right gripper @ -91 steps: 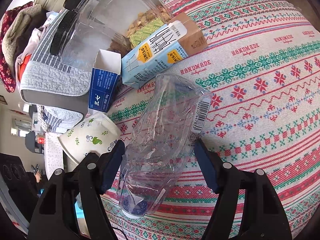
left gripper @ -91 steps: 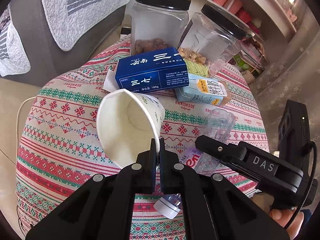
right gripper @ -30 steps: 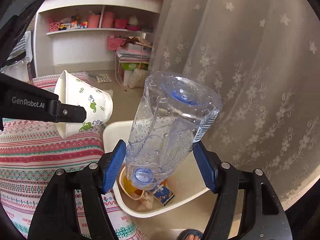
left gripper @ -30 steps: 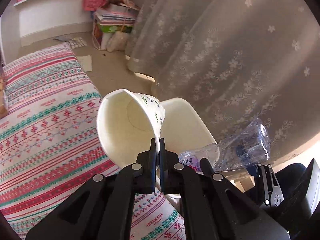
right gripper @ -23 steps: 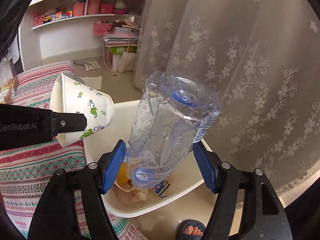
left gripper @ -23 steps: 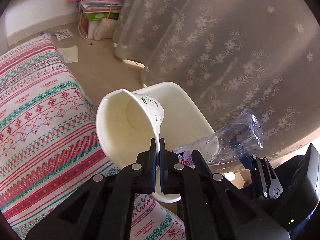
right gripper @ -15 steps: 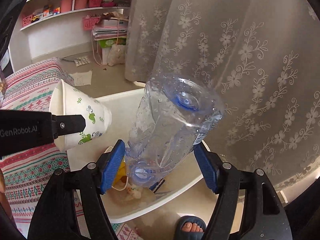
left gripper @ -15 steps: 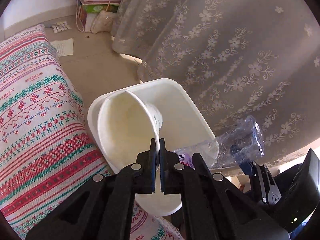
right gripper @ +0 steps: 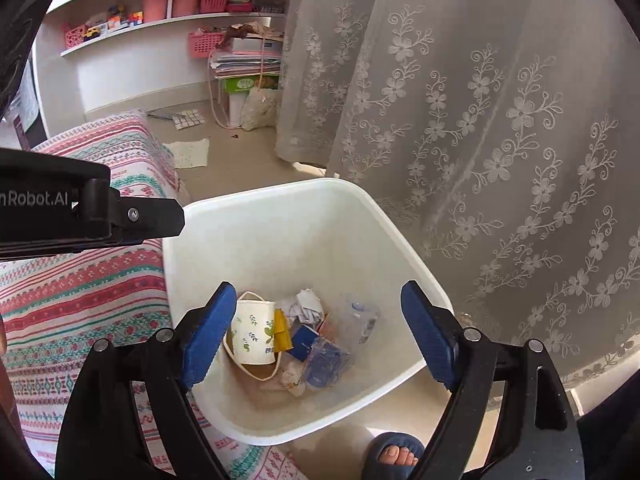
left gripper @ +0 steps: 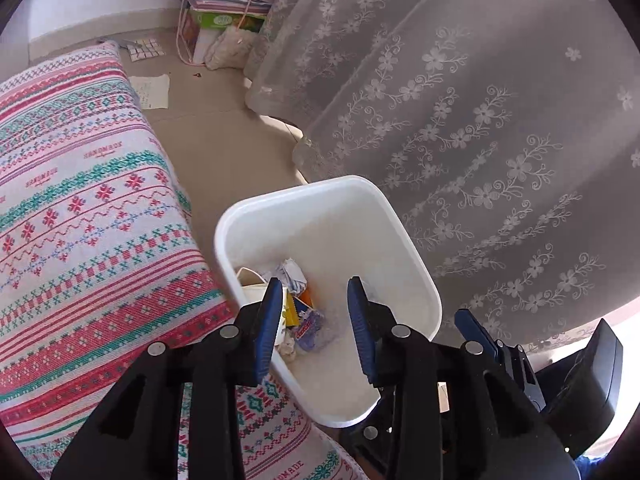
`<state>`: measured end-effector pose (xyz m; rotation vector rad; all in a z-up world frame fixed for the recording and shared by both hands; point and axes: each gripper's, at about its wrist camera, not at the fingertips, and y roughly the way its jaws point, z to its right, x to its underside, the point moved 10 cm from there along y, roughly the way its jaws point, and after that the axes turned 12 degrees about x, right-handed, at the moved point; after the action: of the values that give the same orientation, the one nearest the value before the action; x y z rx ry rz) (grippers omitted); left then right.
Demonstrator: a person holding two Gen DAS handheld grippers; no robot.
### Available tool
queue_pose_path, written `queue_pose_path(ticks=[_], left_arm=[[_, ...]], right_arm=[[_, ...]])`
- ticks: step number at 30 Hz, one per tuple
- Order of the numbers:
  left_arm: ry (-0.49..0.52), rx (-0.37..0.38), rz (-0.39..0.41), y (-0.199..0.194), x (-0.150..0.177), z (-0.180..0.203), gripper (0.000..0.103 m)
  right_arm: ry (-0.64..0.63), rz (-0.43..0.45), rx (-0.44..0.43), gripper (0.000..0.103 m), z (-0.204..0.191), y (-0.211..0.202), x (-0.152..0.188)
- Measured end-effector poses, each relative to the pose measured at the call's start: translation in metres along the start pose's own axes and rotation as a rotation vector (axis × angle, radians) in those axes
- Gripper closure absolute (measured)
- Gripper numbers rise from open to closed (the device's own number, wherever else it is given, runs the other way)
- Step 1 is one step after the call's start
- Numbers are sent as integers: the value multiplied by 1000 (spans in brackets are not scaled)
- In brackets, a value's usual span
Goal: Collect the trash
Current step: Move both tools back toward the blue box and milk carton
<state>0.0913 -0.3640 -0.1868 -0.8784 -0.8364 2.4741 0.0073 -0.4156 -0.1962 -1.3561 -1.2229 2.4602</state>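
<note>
A white trash bin (left gripper: 420,272) (right gripper: 352,196) stands on the floor between the patterned table and the lace curtain. Inside it lie the paper cup (right gripper: 254,338) with green leaf prints, the clear plastic bottle (right gripper: 358,322), crumpled paper and small wrappers. My left gripper (left gripper: 314,312) hangs over the bin, its jaws opening with nothing between them. My right gripper (right gripper: 318,330) is also above the bin, jaws opening wide and empty. The left gripper's arm (right gripper: 120,220) crosses the left side of the right wrist view.
The table's red, green and white patterned cloth (left gripper: 80,220) (right gripper: 80,312) borders the bin on the left. A lace curtain (left gripper: 480,120) hangs to the right. A person's slippered foot (right gripper: 394,454) is beside the bin. Shelves and stacked papers (right gripper: 244,56) stand at the back.
The left gripper let go of the paper cup and the right gripper released the bottle; both now lie in the bin. Both grippers sank a little toward the bin.
</note>
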Motion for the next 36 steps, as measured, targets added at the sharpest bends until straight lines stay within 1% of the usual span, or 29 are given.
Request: queue_pose_path(ticks=[8, 12, 13, 17, 18, 19, 20, 23, 27, 32, 34, 36], left_arm=[[-73, -106, 76, -56, 1, -44, 58], [-120, -156, 122, -90, 4, -68, 57], [-127, -183, 131, -99, 5, -76, 57], [-171, -269, 191, -144, 8, -106, 47], [-183, -298, 212, -157, 9, -114, 43], [-199, -331, 239, -172, 10, -124, 37], [-225, -362, 261, -186, 11, -135, 34], [-345, -444, 300, -227, 23, -172, 34], [-488, -485, 382, -276, 41, -212, 33], [-536, -546, 440, -322, 52, -241, 19], [-575, -542, 468, -338, 53, -255, 18], [-605, -514, 495, -349, 48, -267, 18]], right_arm=[[-25, 13, -156, 18, -44, -22, -7], [-49, 17, -224, 18, -68, -35, -8], [-58, 14, -243, 18, -75, -38, -8], [-100, 2, -319, 17, -101, -52, -7], [-115, 2, -338, 16, -109, -57, -8], [-129, 2, -356, 15, -116, -62, -8], [-140, 1, -374, 13, -122, -66, -9], [-164, 6, -405, 12, -138, -78, -11], [-180, -3, -431, 11, -156, -85, -11], [-197, -9, -458, 10, -178, -94, -10], [-206, -4, -472, 10, -189, -96, -14], [-214, 7, -492, 9, -201, -102, -19]])
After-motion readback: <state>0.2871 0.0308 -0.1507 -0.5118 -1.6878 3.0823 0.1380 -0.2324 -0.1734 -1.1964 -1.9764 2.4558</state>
